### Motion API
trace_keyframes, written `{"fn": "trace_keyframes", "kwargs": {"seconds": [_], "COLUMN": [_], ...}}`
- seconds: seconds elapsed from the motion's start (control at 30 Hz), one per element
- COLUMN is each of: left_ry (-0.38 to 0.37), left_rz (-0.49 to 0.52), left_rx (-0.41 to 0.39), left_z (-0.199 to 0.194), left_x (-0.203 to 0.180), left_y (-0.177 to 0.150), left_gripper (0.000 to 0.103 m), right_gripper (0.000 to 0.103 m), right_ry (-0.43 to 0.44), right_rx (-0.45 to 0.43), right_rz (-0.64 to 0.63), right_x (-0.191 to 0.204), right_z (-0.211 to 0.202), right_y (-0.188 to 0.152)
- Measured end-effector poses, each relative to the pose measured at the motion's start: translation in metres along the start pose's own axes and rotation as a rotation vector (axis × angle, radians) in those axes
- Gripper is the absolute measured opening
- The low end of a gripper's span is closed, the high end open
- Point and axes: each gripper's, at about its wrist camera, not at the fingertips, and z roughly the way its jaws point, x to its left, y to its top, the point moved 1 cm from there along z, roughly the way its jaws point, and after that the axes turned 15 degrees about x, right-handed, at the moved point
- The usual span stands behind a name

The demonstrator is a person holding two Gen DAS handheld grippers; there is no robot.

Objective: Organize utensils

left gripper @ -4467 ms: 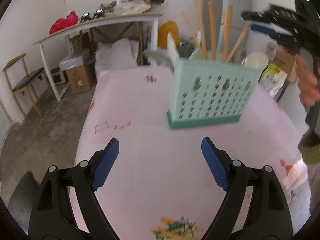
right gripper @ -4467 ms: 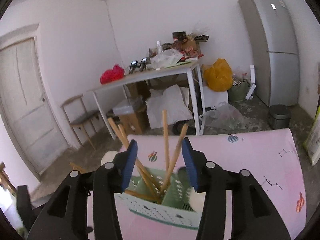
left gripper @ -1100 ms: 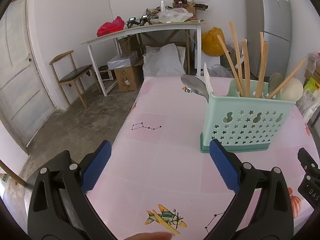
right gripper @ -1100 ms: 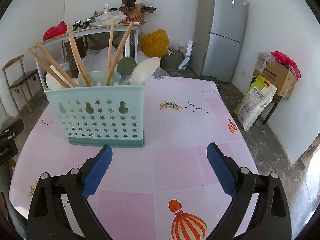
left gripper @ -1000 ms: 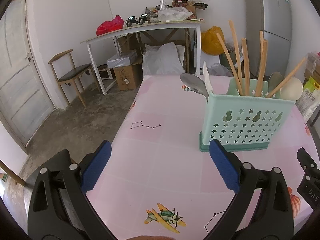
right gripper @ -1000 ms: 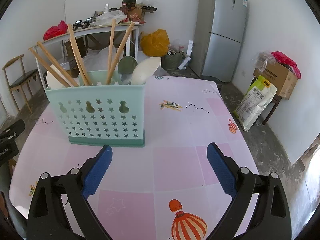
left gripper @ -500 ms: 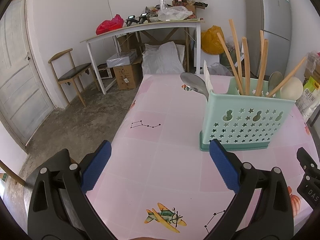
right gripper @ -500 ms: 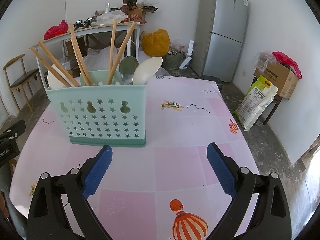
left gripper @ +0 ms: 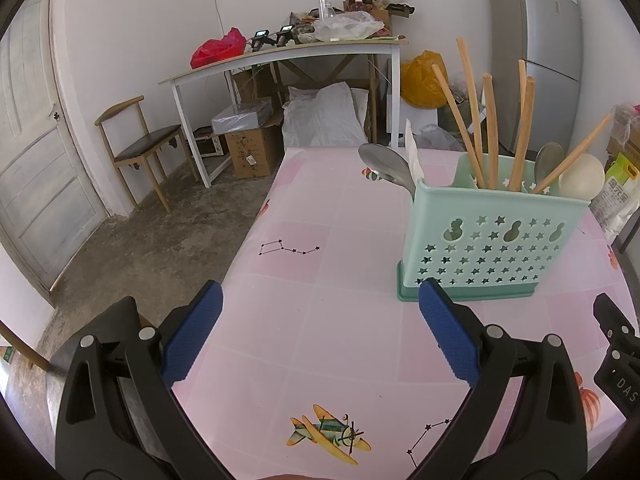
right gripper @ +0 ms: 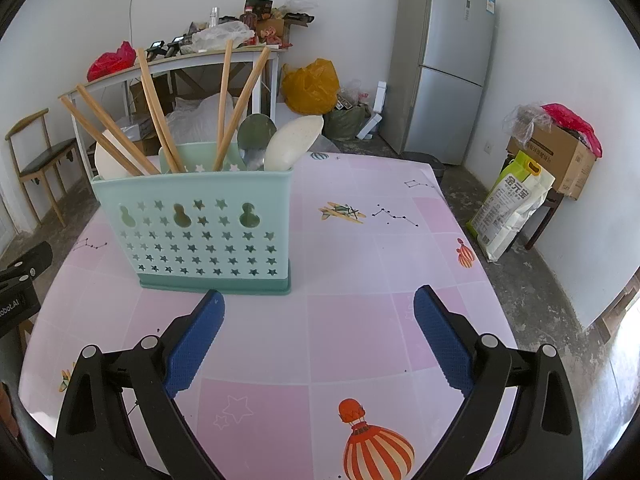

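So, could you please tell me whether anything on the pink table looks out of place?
Nothing stands out: the green holder stands upright on the table with chopsticks and spoons inside, nothing spilled.

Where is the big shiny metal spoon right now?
In the left wrist view, the metal spoon pokes out of the left end of the green utensil holder, beside a white utensil, leaning away from the wooden chopsticks.
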Motion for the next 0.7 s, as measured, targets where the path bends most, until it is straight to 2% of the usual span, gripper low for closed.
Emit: {"fn": "trace_keyframes", "kwargs": {"seconds": [0.7], "left_ry": [-0.003], "left_rz": [0.0], "left_rx": [0.004], "left_z": [0.0015], "left_x": [-0.0015], "left_y": [-0.0028], "left_gripper": [0.095], "right_gripper": [0.093], "right_ry": [0.0], "right_rx": [0.001], "right_rz": [-0.003], "right_x": [0.0004], "right_z": [-0.0018], "right_y": [0.0001]}}
